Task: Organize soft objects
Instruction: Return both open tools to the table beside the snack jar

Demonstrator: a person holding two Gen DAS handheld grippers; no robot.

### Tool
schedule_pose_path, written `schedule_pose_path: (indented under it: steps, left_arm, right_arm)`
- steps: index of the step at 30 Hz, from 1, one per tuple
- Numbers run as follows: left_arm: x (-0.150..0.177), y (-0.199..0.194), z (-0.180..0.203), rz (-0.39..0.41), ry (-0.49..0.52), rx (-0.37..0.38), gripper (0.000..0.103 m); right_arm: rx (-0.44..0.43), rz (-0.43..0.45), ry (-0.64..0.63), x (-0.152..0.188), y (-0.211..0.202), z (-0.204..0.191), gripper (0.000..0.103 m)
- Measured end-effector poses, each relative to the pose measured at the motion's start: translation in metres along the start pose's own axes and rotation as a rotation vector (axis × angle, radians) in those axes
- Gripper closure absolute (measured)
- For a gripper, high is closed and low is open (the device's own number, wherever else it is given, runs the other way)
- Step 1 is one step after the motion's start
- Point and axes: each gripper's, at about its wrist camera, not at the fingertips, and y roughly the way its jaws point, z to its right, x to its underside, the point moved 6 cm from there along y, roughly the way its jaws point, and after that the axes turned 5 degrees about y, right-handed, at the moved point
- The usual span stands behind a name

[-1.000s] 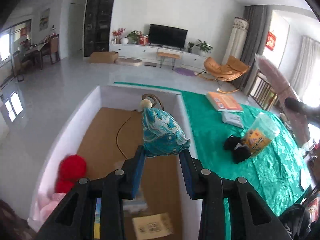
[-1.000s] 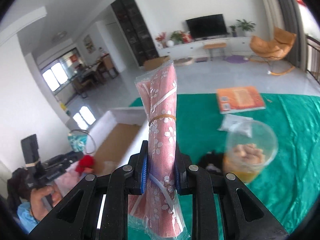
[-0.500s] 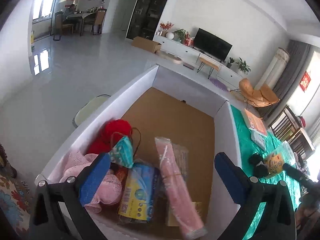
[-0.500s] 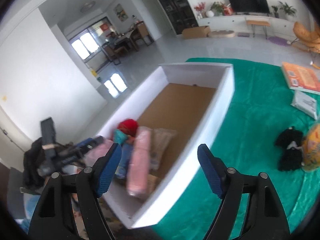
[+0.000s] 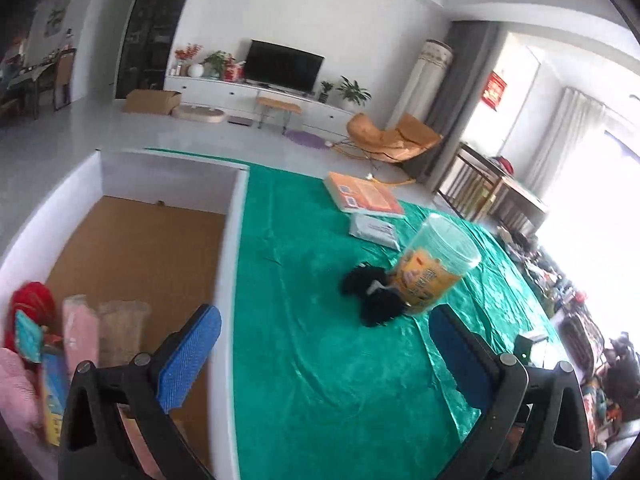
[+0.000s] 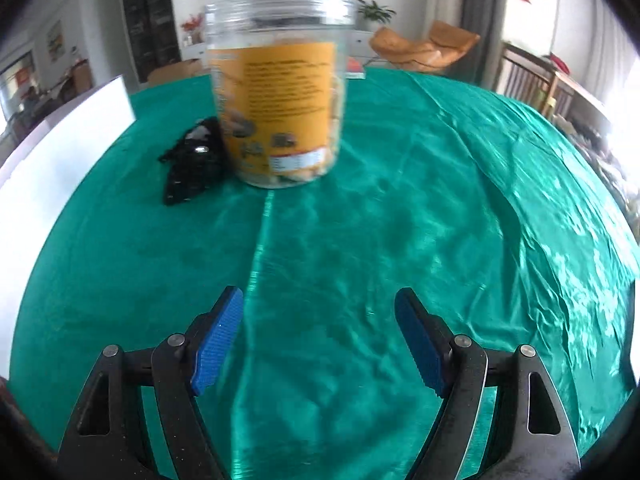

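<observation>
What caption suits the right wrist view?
Open right gripper low over the green cloth, facing a clear snack jar beside a black fabric bundle.

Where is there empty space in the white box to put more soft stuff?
The far part of the white box shows bare brown floor. The near left corner is crowded: red ball, pink roll, teal pouch.

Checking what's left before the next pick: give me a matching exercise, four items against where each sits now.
Items:
1. black soft item
2. pink roll
3. orange book
4. red plush

Places:
A. far end of the green cloth
B. in the box, against its left wall
C. on the cloth, touching the clear jar
D. in the box, right of the red plush

Pairs: 1-C, 2-D, 3-A, 4-B
</observation>
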Motion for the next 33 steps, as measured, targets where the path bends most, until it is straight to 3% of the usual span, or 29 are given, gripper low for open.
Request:
schedule_pose_path:
  steps: [5, 11, 21, 33]
  left_arm:
    - [0.031, 0.048, 0.061, -0.132, 0.052, 0.094, 0.0]
    - [0.073, 0.094, 0.083, -0.276, 0.075, 0.102, 0.0]
    - [0.09, 0.11, 0.057, -0.308, 0.024, 0.035, 0.0]
    - [0.097, 0.11, 0.048, -0.327, -0.002, 0.025, 0.0]
  right_arm:
    - [0.045, -0.036, 0.047, -0.002, 0.008, 0.026, 0.021]
    - [0.041, -0.02, 0.048, 0.0, 0.016, 0.028, 0.018]
    - [0.043, -0.02, 0.047, 0.002, 0.016, 0.026, 0.017]
    - [0.043, -0.019, 0.046, 0.002, 0.015, 0.026, 0.016]
